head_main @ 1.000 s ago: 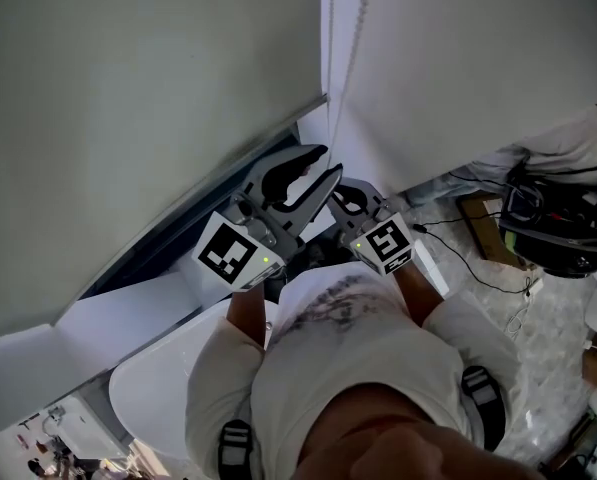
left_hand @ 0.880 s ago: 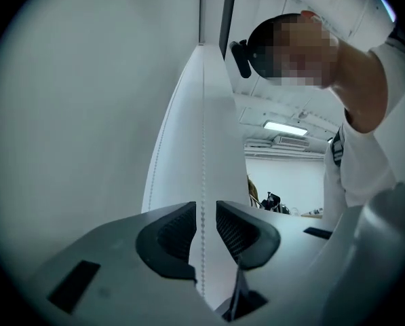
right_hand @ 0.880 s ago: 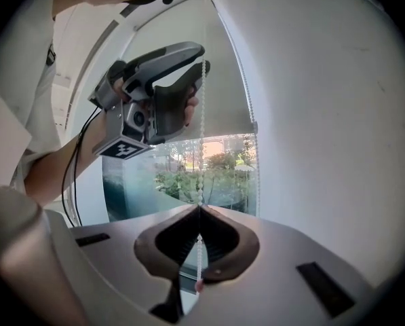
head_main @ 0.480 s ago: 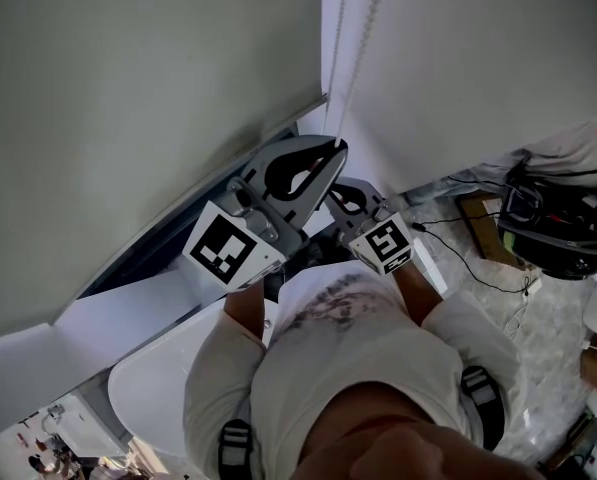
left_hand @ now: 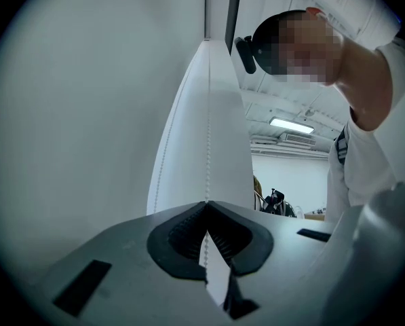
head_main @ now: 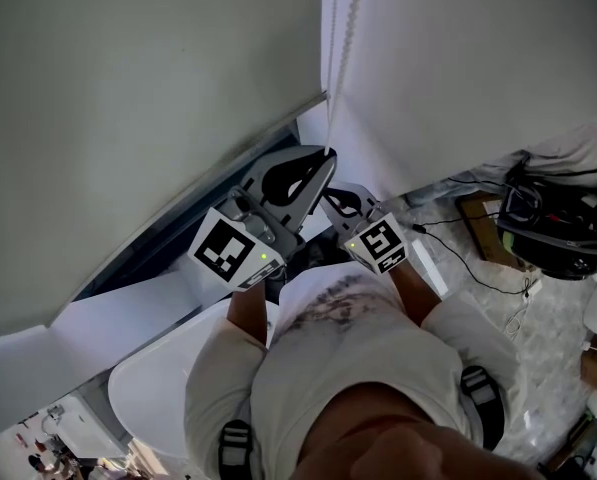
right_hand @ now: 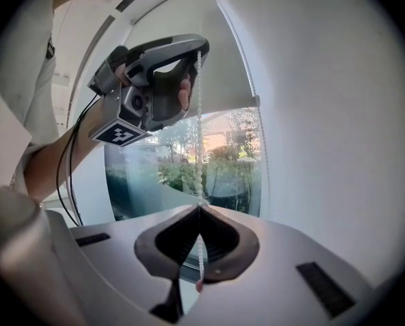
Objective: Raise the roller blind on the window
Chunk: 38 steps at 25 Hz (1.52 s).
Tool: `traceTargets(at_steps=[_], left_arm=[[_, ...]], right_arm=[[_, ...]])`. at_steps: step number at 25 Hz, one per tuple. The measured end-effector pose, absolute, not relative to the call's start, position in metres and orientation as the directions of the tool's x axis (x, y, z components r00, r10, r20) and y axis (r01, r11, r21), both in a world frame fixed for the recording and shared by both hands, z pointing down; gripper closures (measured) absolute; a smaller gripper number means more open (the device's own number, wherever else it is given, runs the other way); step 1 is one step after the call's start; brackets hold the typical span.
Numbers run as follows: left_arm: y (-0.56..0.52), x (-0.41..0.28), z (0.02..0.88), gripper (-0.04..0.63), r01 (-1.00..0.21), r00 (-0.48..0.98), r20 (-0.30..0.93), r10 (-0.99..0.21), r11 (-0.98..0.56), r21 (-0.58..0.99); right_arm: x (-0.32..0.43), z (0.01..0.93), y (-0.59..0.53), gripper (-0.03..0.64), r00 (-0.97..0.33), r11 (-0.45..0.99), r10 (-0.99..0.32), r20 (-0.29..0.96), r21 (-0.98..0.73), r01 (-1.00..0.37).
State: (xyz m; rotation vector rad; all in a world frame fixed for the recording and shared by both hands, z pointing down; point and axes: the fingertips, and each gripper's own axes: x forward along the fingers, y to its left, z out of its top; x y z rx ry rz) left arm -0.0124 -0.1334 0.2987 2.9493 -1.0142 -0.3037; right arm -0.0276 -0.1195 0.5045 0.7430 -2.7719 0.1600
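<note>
The pale roller blind hangs over the window, its bottom edge slanting down to the left. The white bead chain drops along the corner next to the white wall. My left gripper is shut on the chain; the beads rise straight out of its closed tips, with a second strand to the left. Just below it, my right gripper is shut on the same chain. From there the left gripper shows higher on the strand, in front of the window glass.
A white sill runs under the window. Another person in white bends over a black device at the right, with cables trailing over the floor. The white wall stands close on the right.
The left gripper's jaws, open a second ago, have closed on the bead chain. The right gripper has stayed shut on the chain below it.
</note>
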Motion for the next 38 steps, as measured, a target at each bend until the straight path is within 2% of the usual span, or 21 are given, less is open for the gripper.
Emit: traceTargets(at_steps=[9, 38], left_arm=[[-0.133, -0.008, 0.354, 0.586, -0.602, 0.777, -0.104, -0.621, -0.781, 0.164], [-0.128, -0.016, 0.467, 0.586, -0.635, 0.757, 0.060, -0.650, -0.711, 0.303]], right_arm=[[-0.021, 0.565, -0.111, 0.555, -0.804, 0.857, -0.435, 0.406, -0.086, -0.508], [-0.020, 0.666, -0.083, 0.555, -0.717, 0.848, -0.306, 0.627, -0.164, -0.505]])
